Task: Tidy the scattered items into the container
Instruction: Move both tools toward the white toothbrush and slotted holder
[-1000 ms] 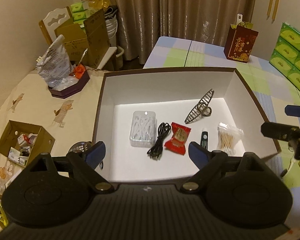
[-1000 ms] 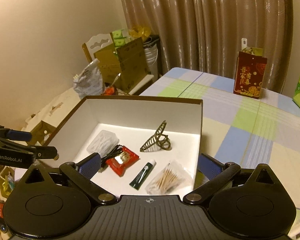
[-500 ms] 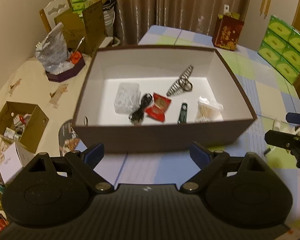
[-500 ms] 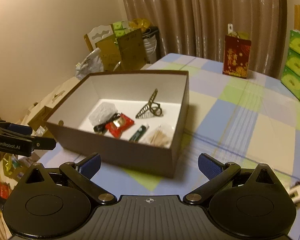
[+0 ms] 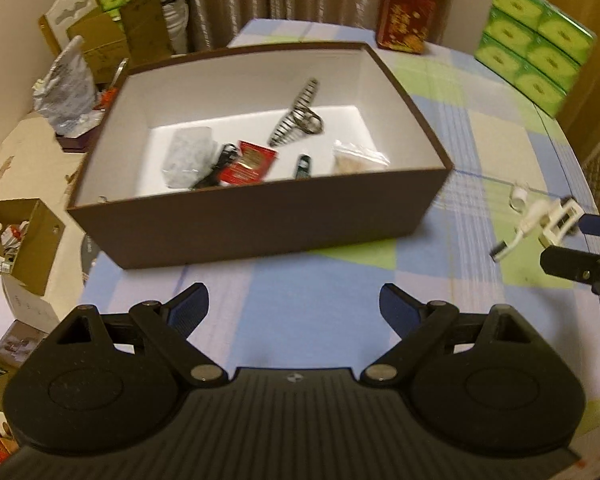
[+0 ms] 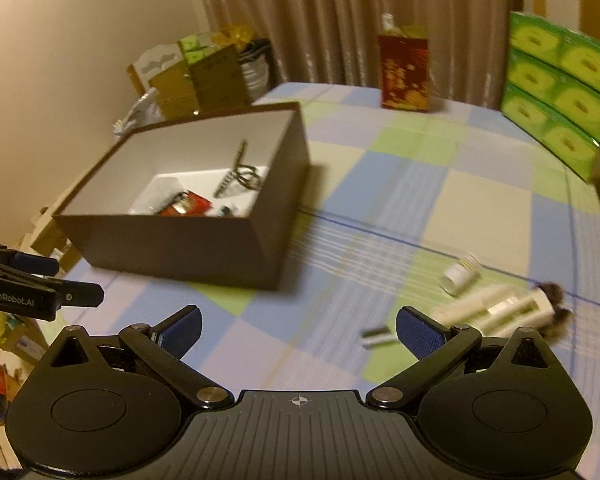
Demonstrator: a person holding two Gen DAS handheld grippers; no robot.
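Both views pulled back from brown box [image 5: 260, 220], left hand-held gripper [image 5: 294, 308] and right hand-held gripper [image 6: 298, 330] spread wide, empty

Left gripper [image 5: 294, 306] and right gripper [image 6: 298, 330] both tilted downward, jaws wide apart, nothing between them.

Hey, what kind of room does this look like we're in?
Probably a room in a home, doubling as storage. A table with a checked cloth holds the brown box, long curtains hang behind it, and stacked green tissue packs and cardboard boxes crowd the edges.
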